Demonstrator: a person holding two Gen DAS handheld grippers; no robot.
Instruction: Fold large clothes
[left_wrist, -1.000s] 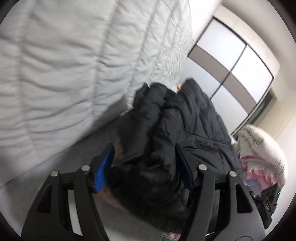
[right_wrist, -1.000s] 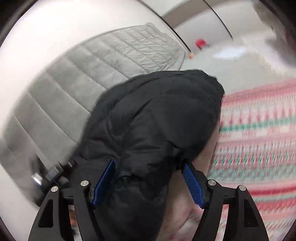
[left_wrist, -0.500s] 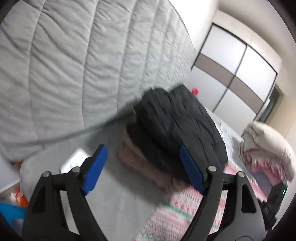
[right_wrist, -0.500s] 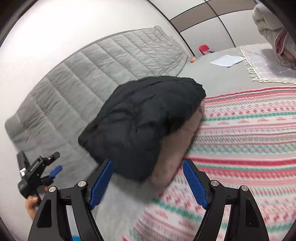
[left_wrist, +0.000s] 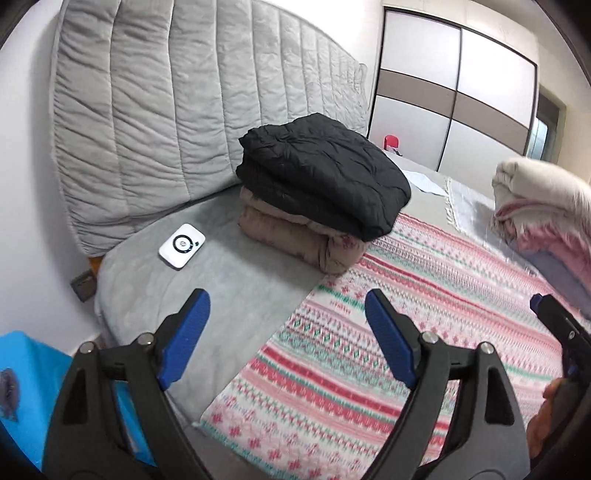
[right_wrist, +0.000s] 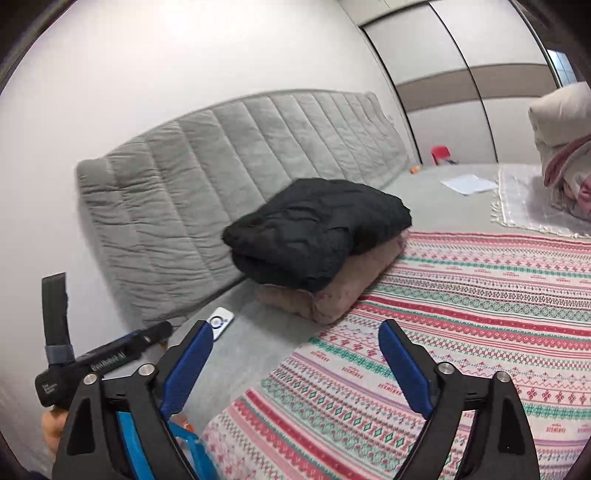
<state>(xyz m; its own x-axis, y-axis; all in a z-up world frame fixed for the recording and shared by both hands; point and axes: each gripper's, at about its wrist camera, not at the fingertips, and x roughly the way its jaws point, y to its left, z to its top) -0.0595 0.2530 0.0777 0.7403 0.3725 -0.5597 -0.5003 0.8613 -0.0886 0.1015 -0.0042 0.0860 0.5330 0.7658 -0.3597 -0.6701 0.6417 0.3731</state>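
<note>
Black jacket (left_wrist: 325, 177), folded and puffy, lies on top of a folded brownish garment (left_wrist: 295, 236); the pair sits on the grey bed sheet (left_wrist: 236, 273) against the quilted grey headboard (left_wrist: 177, 110), its near corner touching the edge of the patterned pink-and-green blanket (left_wrist: 406, 332).

My left gripper (left_wrist: 286, 328) hangs over the seam between sheet and blanket with its blue fingers spread wide, holding nothing. My right gripper (right_wrist: 297, 360) is likewise spread and empty, well back from the stack. Between both claws and the stack lies bare sheet and flat blanket. A small white device (left_wrist: 181, 245) rests on the sheet just left of the stack, near the bed's corner.

In the right wrist view, the blanket carries small repeated lettering too fine to read, and the body of my left gripper shows white writing I cannot make out clearly.

A heap of cream and pink bedding (left_wrist: 543, 206) is cut off at the right edge. A sheet of paper (right_wrist: 467, 183) and a red object (right_wrist: 441, 153) lie far behind, the latter too small to identify. Something blue (left_wrist: 22, 387) beside the bed is mostly hidden behind my left claw.
</note>
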